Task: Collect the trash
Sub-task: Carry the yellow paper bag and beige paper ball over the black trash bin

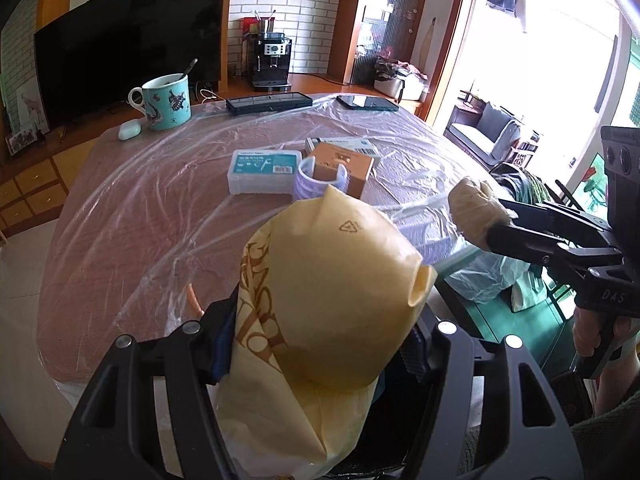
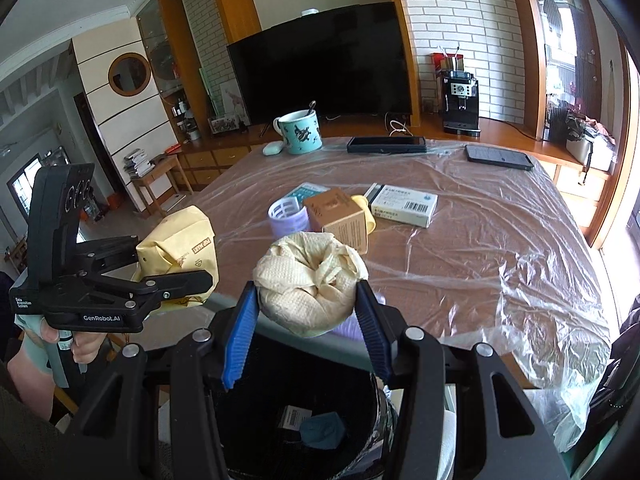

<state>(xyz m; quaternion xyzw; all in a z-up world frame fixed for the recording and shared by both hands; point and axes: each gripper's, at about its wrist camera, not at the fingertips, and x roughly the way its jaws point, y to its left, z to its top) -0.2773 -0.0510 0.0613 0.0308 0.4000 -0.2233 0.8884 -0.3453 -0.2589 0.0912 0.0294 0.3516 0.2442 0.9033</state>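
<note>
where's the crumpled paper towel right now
The crumpled paper towel is clamped in the right gripper, held just above the black trash bin at the near table edge.

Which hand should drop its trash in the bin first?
Probably the right. The right gripper holds the crumpled napkin almost directly above the black bin. The left gripper, clamping the yellow bag, sits off to the side of it.

A yellow paper bag (image 1: 320, 304), puffed and crinkled with brown print, sits squeezed between the left hand-held gripper's (image 1: 316, 356) fingers. A cream paper towel ball (image 2: 310, 288), scrunched up tight, is pinched by the right hand-held gripper (image 2: 308, 320). A black bin (image 2: 304, 420) sits open right under that ball.
</note>
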